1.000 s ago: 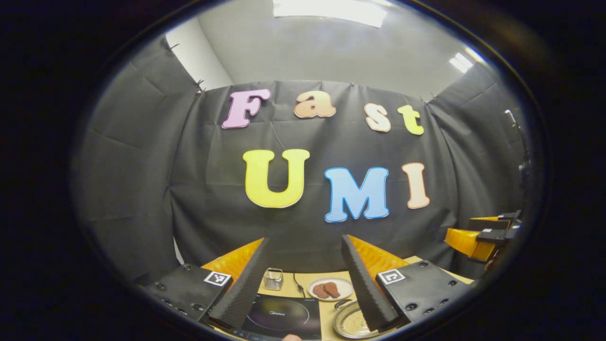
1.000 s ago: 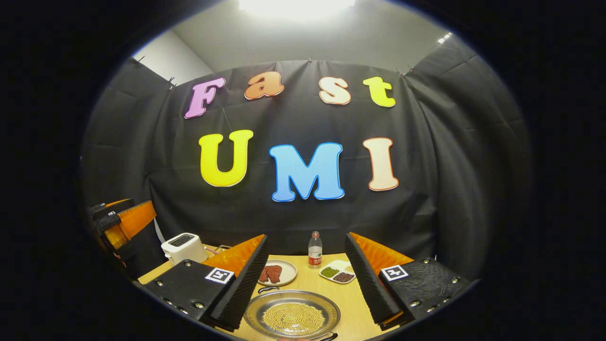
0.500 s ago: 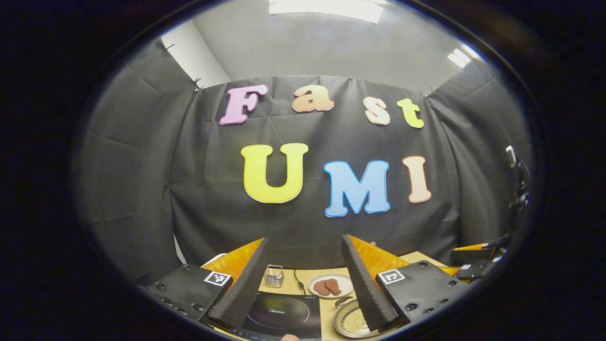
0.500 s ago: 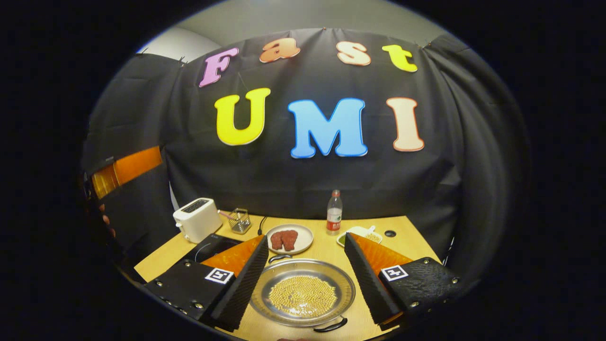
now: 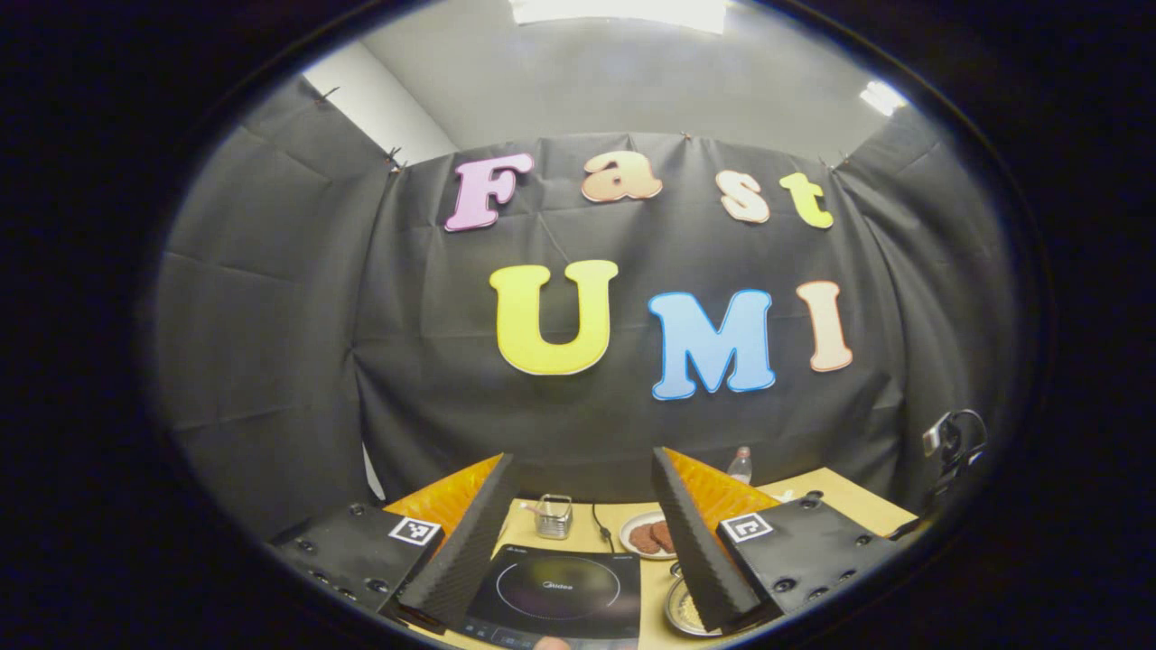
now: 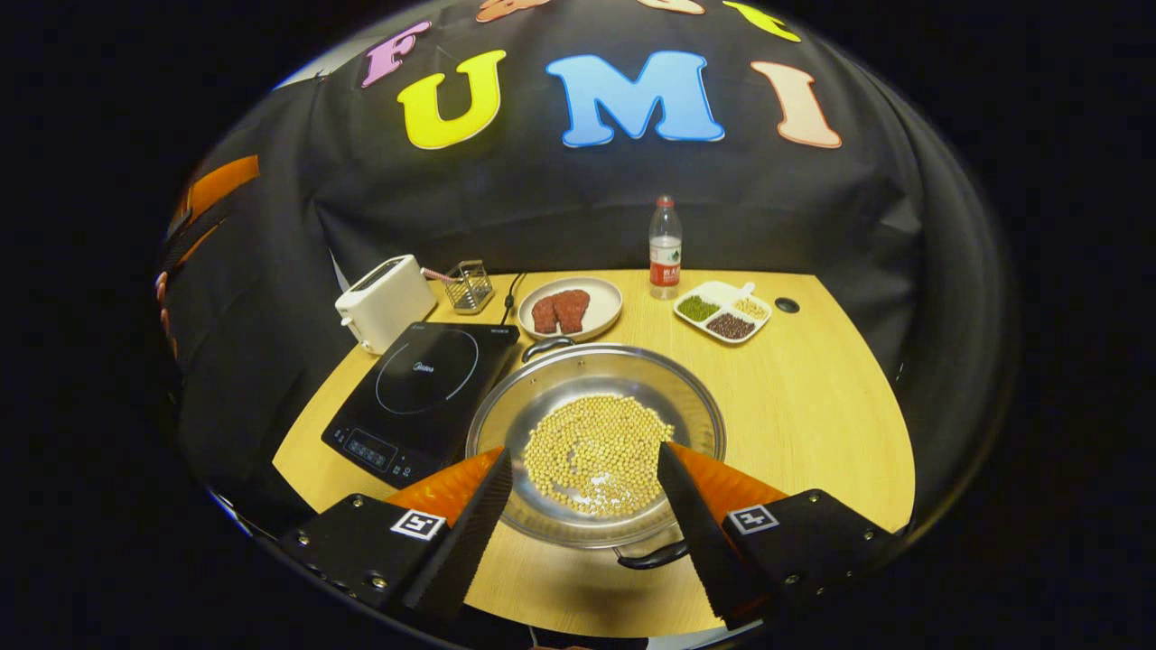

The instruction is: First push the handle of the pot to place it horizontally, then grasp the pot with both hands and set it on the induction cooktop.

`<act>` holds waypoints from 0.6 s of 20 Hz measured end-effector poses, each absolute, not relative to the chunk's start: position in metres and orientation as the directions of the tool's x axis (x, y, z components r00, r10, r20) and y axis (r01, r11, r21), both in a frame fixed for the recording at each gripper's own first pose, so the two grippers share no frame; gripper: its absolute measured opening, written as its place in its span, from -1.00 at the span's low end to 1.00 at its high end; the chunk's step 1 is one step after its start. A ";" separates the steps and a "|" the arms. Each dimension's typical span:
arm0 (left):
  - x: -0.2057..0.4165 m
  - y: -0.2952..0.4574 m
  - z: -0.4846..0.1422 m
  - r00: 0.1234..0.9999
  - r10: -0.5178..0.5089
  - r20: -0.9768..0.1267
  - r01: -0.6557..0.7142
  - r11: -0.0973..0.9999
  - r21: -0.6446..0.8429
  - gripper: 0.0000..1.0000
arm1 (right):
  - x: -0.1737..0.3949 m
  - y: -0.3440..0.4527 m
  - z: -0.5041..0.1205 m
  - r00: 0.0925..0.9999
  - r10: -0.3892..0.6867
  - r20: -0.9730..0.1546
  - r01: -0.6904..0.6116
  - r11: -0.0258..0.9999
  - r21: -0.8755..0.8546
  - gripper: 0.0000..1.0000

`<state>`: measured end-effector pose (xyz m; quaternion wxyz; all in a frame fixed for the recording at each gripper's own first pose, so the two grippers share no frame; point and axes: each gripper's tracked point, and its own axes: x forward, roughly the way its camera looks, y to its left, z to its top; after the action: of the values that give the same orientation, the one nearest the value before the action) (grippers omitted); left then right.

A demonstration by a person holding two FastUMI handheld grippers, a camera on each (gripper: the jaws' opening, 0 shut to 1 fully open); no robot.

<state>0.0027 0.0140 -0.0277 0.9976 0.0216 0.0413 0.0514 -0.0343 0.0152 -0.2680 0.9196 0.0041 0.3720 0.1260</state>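
Bean-filled pot [image 6: 596, 442] beside induction cooktop [image 6: 424, 384]

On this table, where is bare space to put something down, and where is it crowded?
Free: the table right of the pot, in front of the divided dish. Crowded: the left and back, with cooktop, toaster, meat plate and bottle.

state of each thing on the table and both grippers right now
pot: on the table beside the cooktop, holds beans, handles point near and far
induction cooktop: bare, nothing on it
toaster: slots empty
water bottle: upright, capped
plate: holds two pieces of meat
divided dish: filled
left gripper: open, empty
right gripper: open, above the pot's near edge
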 end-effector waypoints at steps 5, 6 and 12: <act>0.007 0.017 -0.035 0.990 0.101 -0.099 -0.096 0.994 0.057 0.90 | -0.055 0.018 -0.303 0.605 0.246 -0.757 -0.240 0.963 0.121 0.80; 0.007 0.018 -0.037 0.990 0.102 -0.101 -0.097 0.994 0.057 0.90 | -0.060 0.018 -0.307 0.588 0.245 -0.771 -0.241 0.963 0.122 0.65; 0.007 0.016 -0.043 0.987 0.108 -0.116 -0.102 0.993 0.054 0.90 | -0.087 0.016 -0.341 0.460 0.259 -0.849 -0.292 0.947 0.131 -0.82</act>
<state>0.0066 0.0156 -0.0426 0.9965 0.0238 0.0596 0.0528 -0.0867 0.0164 -0.3412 0.8542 -0.0168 0.4939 0.1614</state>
